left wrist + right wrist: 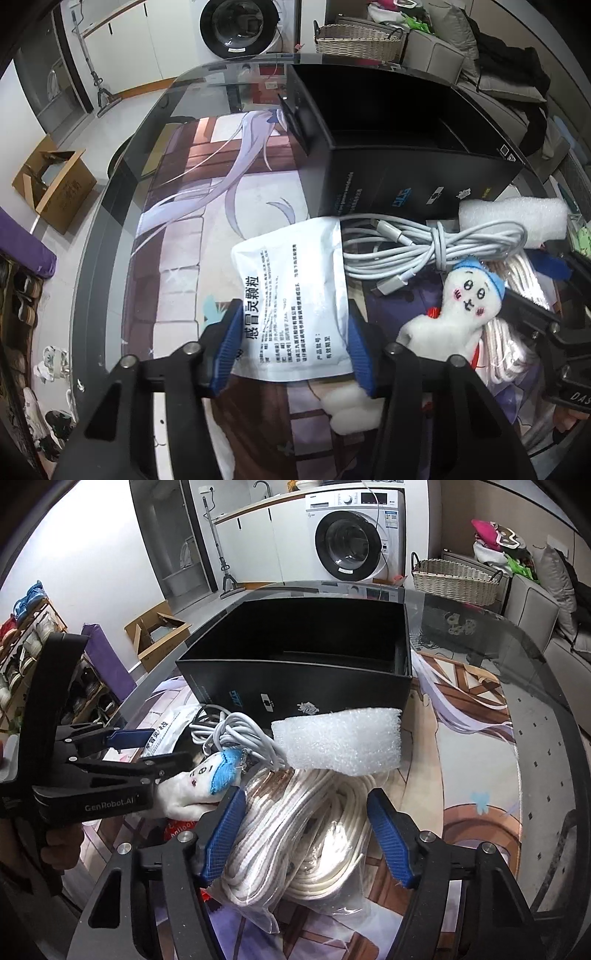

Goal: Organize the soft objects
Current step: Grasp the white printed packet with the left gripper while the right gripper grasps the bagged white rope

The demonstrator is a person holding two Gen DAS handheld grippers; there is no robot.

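My left gripper [294,332] is shut on a white printed sachet [295,280], with a blue pad against each of its side edges. A white plush toy with a blue cap [461,306] lies just to its right, beside a coiled white cable [424,247]. My right gripper [304,827] is shut on a clear bag of white cord [295,842], which fills the space between its blue pads. A white foam block [340,738] rests on the far end of that bag. Behind it all stands an open black box [295,668]. In the right wrist view the plush [195,786] lies under the left gripper [159,747].
The items lie on a printed desk mat [207,192] on a glass table [110,236] with a curved edge. On the floor beyond are a cardboard box [51,181], a wicker basket [454,579] and a washing machine [351,542]. A sofa piled with clothes [498,74] stands at the right.
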